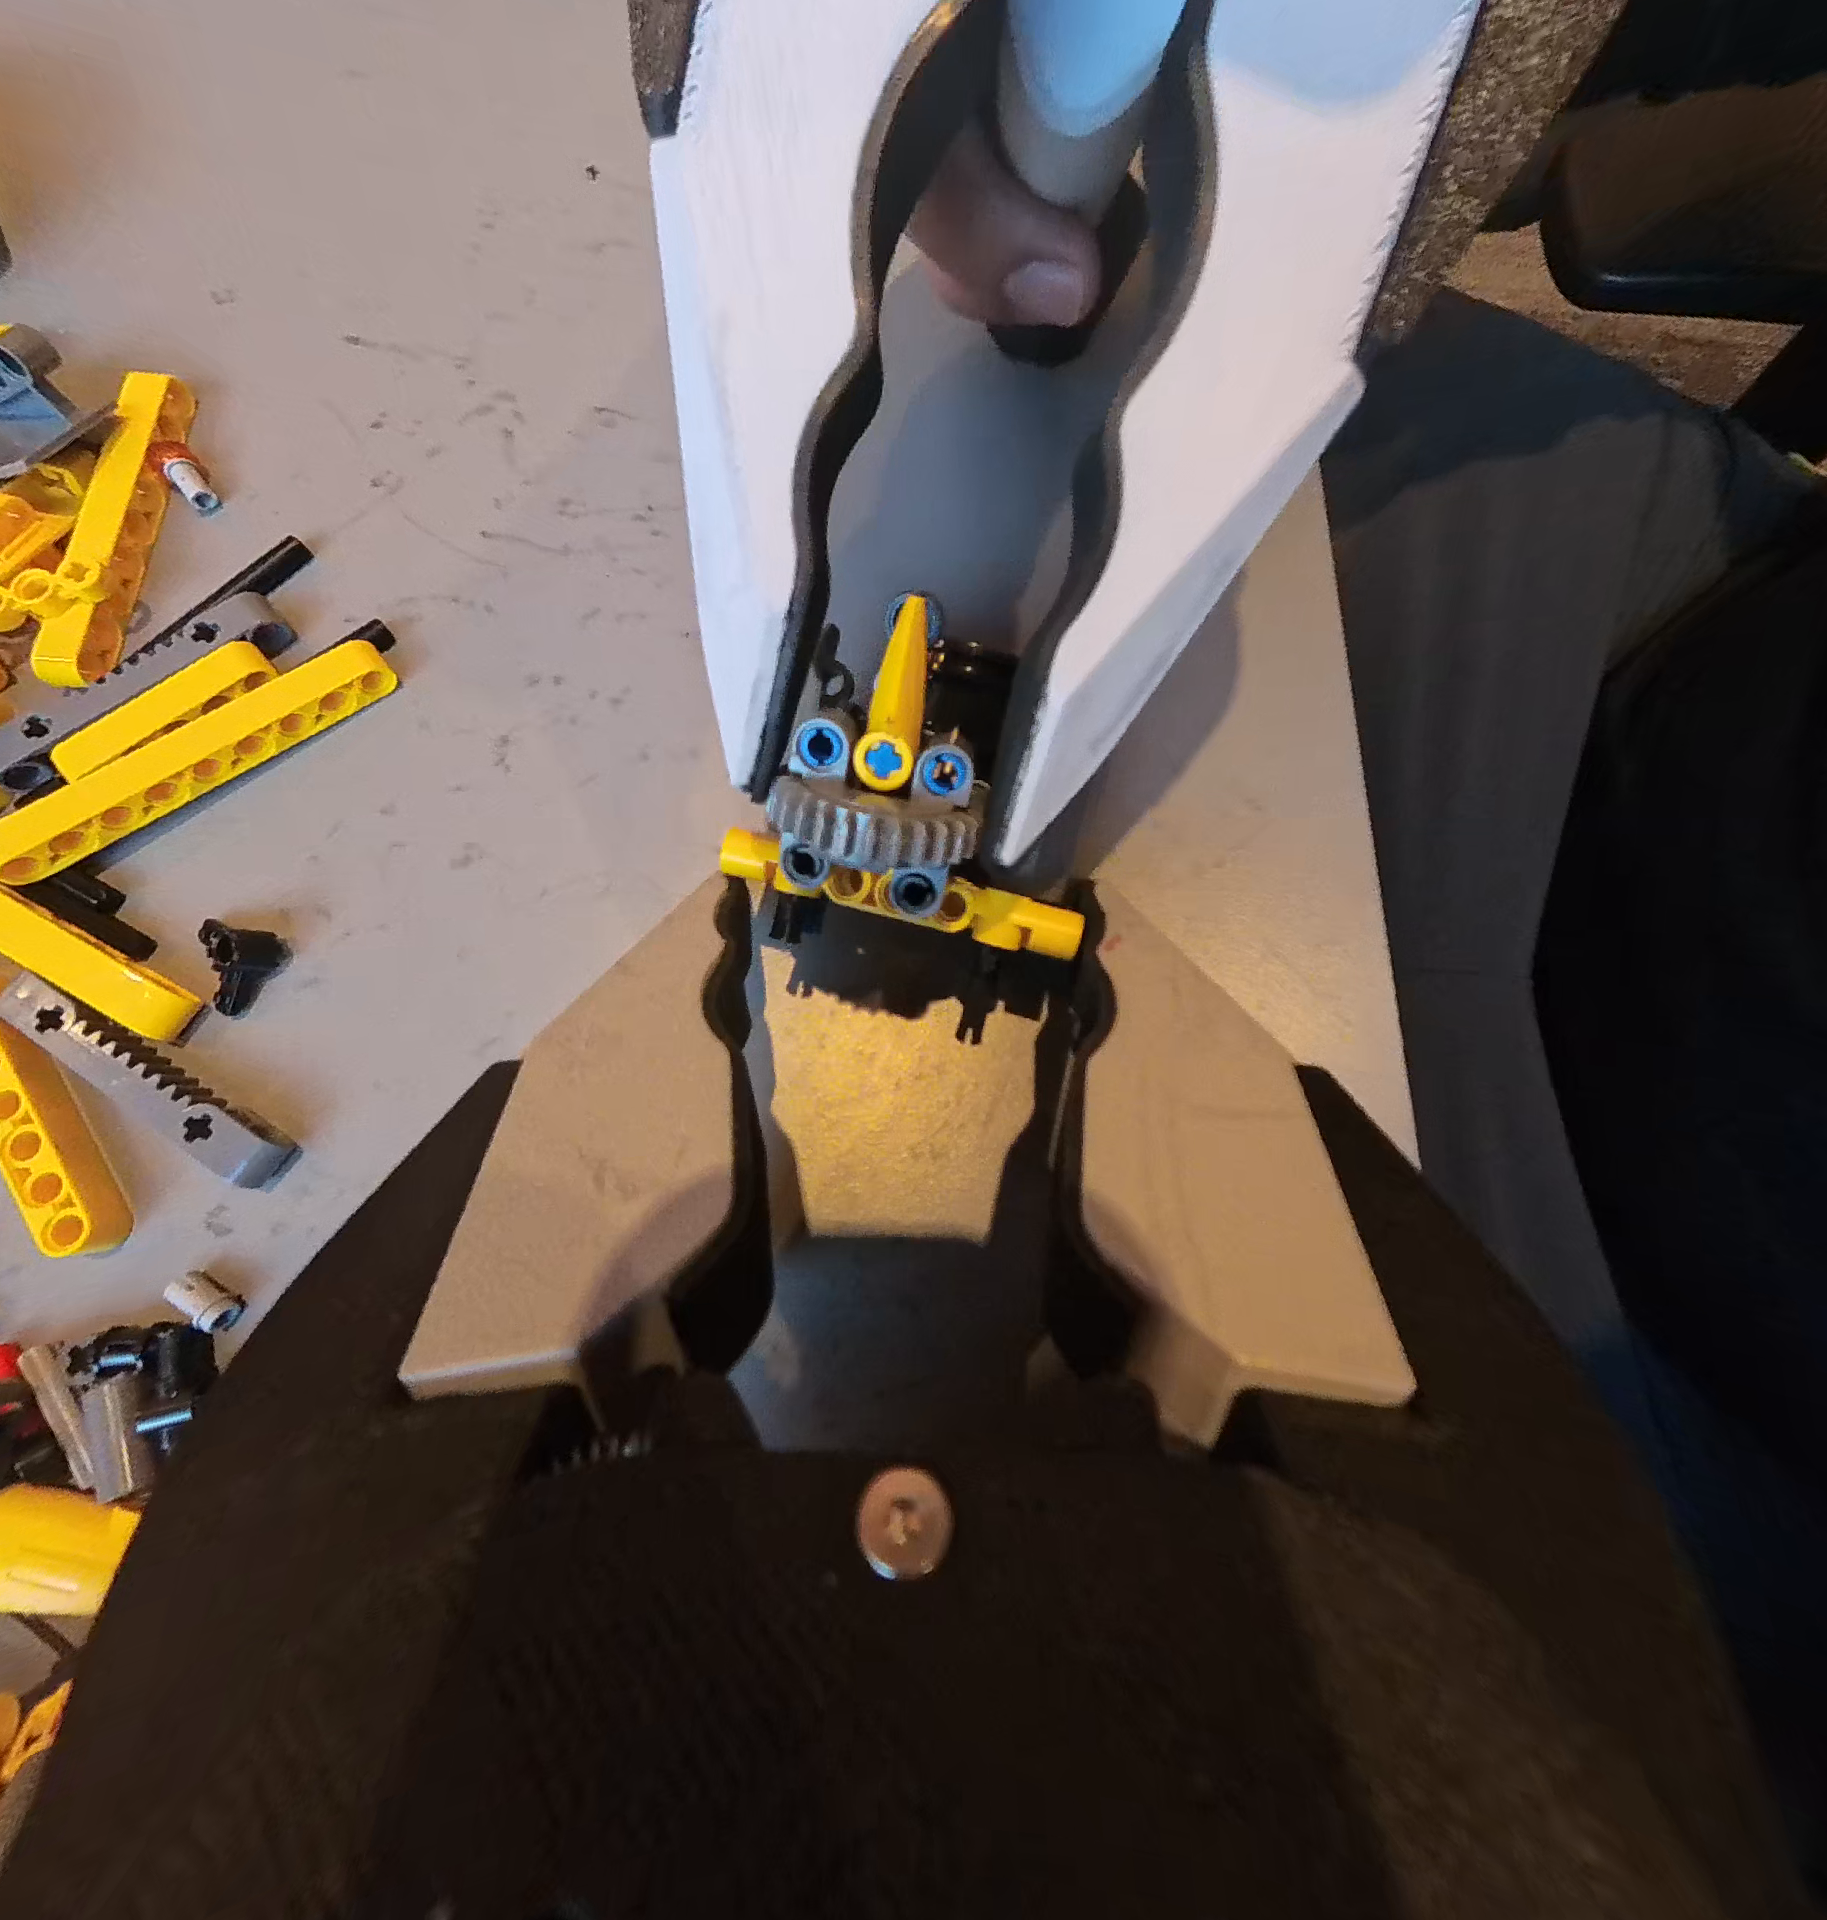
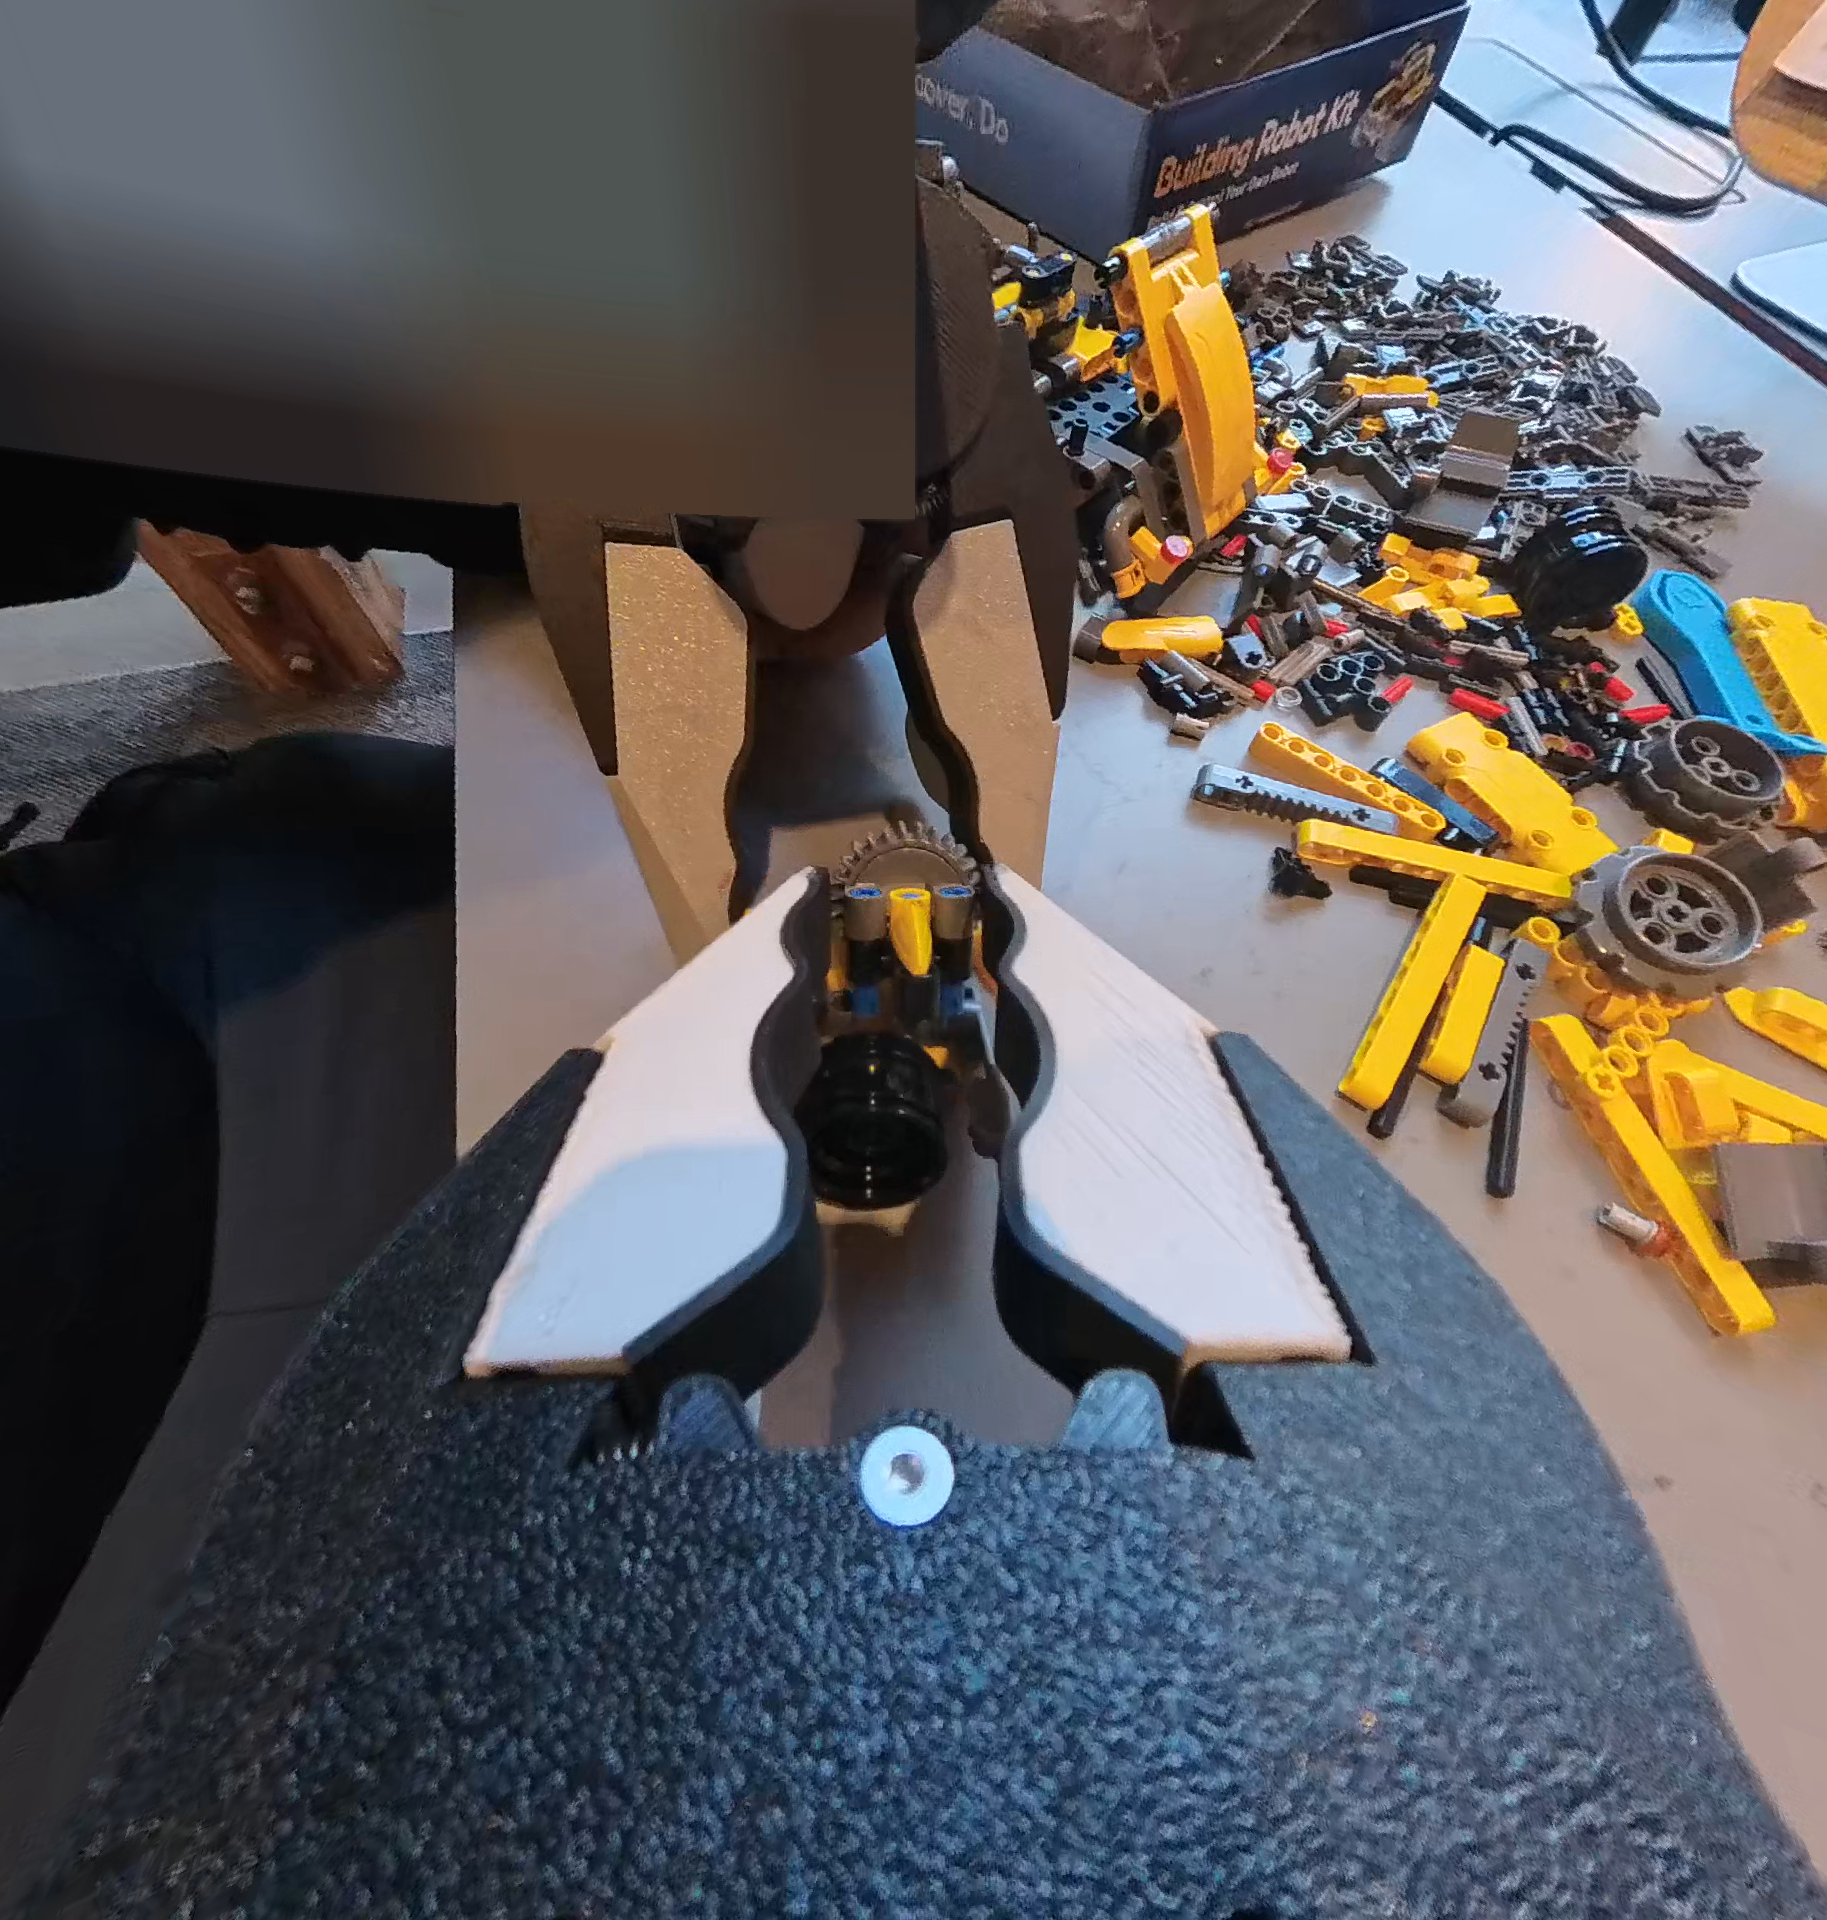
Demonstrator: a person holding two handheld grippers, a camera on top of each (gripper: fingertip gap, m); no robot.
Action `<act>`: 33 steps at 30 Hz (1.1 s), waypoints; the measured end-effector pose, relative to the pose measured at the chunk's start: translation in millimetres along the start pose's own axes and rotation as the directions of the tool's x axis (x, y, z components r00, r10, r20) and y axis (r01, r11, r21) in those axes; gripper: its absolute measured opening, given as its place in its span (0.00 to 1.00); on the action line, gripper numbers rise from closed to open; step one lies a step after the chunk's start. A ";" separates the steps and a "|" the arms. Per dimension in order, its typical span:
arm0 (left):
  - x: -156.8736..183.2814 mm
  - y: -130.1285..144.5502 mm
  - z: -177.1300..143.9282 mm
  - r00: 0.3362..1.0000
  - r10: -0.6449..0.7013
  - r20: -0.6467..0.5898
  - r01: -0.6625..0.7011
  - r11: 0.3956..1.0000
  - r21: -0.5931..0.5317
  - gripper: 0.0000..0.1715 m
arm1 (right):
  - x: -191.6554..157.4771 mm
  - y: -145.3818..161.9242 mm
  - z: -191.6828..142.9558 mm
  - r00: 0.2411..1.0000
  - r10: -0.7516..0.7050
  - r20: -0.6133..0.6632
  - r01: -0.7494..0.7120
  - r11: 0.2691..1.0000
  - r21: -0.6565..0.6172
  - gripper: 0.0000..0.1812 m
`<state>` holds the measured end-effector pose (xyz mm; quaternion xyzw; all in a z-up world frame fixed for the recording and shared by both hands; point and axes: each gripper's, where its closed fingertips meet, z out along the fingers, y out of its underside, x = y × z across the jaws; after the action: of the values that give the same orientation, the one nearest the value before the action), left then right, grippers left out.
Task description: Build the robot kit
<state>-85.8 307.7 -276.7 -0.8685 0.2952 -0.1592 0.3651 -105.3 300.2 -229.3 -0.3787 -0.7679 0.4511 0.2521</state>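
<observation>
A small assembly (image 1: 888, 831) of a grey gear, a yellow cross beam, blue pins and a yellow cone hangs just above the table's edge between both grippers. My left gripper (image 1: 904, 914), with grey fingers, closes on the ends of the yellow beam (image 1: 1034, 920). My right gripper (image 2: 904, 883), with white fingers, comes from the opposite side and is shut on the same assembly. In its view a black wheel (image 2: 873, 1132) on the assembly sits between its fingers, and the gear (image 2: 904, 852) sticks out past the tips. The white fingers (image 1: 743, 416) fill the top of the left wrist view.
Loose yellow beams (image 1: 192, 758), grey toothed racks (image 1: 140, 1081) and small pins lie left on the pale table (image 1: 421, 312). The right wrist view shows a large parts pile (image 2: 1408, 416), grey wheels (image 2: 1657, 914), a blue piece (image 2: 1698, 655) and a dark blue box (image 2: 1252, 125). A person's legs (image 1: 1563, 727) are beside the edge. Left tips to right tips: about 5 cm. From either gripper's tips it is about 25 cm to the blue piece (image 2: 1698, 655).
</observation>
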 end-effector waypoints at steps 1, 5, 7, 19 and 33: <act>-0.1 0.0 0.0 1.000 -0.002 0.000 0.002 1.000 0.000 0.35 | -0.6 -1.3 0.2 1.000 0.007 0.006 -0.007 1.000 0.010 0.15; 0.3 -0.1 -0.4 1.000 -0.005 -0.003 0.005 1.000 0.002 0.32 | -1.7 -3.2 2.8 1.000 0.013 0.014 -0.013 1.000 0.024 0.15; 0.2 -0.1 -0.5 1.000 -0.005 -0.001 0.005 1.000 0.001 0.32 | -1.6 -2.5 5.0 1.000 0.008 0.013 -0.008 1.000 0.023 0.15; 2.7 0.1 0.0 1.000 0.008 0.006 -0.008 1.000 -0.001 0.33 | -3.1 2.2 -0.6 0.999 -0.015 0.040 0.014 1.000 0.006 0.16; 3.4 0.0 0.6 1.000 0.002 0.019 -0.002 1.000 -0.002 0.32 | -4.7 3.0 -0.2 0.999 -0.014 0.046 0.016 0.998 -0.060 0.15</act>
<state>-82.9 305.9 -276.8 -0.8700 0.2929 -0.1502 0.3671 -101.3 297.4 -232.1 -0.3699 -0.7897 0.4342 0.2261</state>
